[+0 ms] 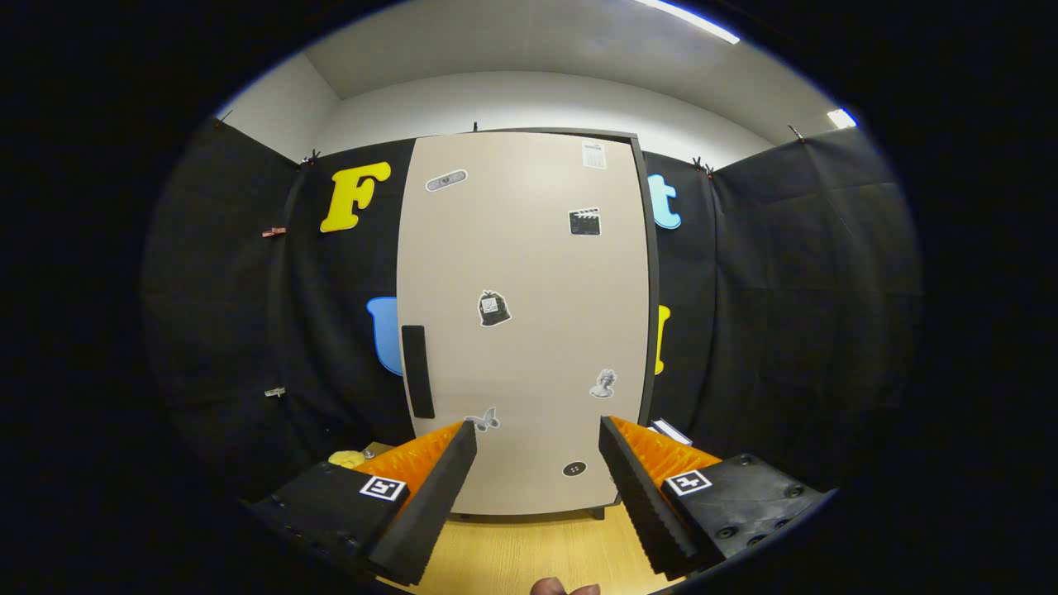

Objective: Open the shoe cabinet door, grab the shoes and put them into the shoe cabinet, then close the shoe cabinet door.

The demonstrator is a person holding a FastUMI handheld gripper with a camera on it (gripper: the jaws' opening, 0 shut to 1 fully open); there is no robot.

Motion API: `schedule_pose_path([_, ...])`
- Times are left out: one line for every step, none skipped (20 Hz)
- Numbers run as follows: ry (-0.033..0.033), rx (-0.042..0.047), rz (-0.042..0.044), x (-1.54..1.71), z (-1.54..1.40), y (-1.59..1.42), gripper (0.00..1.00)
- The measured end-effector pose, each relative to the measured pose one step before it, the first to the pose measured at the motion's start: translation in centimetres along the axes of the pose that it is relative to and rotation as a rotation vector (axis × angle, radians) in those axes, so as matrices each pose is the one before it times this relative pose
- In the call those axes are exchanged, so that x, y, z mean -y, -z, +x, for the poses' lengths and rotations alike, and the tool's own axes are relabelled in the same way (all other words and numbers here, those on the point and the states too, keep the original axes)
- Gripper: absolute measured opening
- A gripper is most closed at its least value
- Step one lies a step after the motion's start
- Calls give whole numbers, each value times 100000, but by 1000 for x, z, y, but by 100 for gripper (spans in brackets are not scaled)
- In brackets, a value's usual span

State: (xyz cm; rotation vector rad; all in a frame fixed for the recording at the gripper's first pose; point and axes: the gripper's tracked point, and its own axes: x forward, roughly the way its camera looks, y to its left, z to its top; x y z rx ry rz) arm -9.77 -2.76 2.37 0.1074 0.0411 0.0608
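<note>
A tall beige shoe cabinet stands straight ahead on the wooden floor, its door shut and dotted with small stickers. A dark vertical handle runs along the door's left edge, about halfway up. My gripper is open, its two fingers spread wide with nothing between them, some way back from the door. Just past my left finger, a yellow object lies on the floor left of the cabinet; I cannot tell if it is a shoe.
Black cloth walls close in the booth on both sides and behind the cabinet. A small white flat item lies on the floor to the cabinet's right. Light wooden floor stretches between me and the cabinet. A fingertip of a hand shows below the fingers.
</note>
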Motion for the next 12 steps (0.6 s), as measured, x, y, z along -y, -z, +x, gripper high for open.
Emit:
schedule_pose_path([13,-152,-87,20,-20,47,98])
schedule_pose_path([316,227,-41,123,-50,-92,98])
schedule_pose_path([32,102,78,47,-69,-63,98])
schedule_pose_path([216,824,298,140,-104,-204,98])
schedule_pose_path([35,245,202,2,22,-136,98])
schedule_pose_path([-17,242,109,46,-37,-49,98])
schedule_pose_path([10,2,-89,40,-12,23,98])
schedule_pose_path([-126,-179,-129,16,-42,37,98])
schedule_pose_path([12,-225,159,51,-82,68,98])
schedule_pose_path([-278,-89,190,-29,-57,4,98])
schedule_pose_path([-127,-47,-79,0,12,11,97])
schedule_pose_path([-163,-445,-138,48,45,85,98])
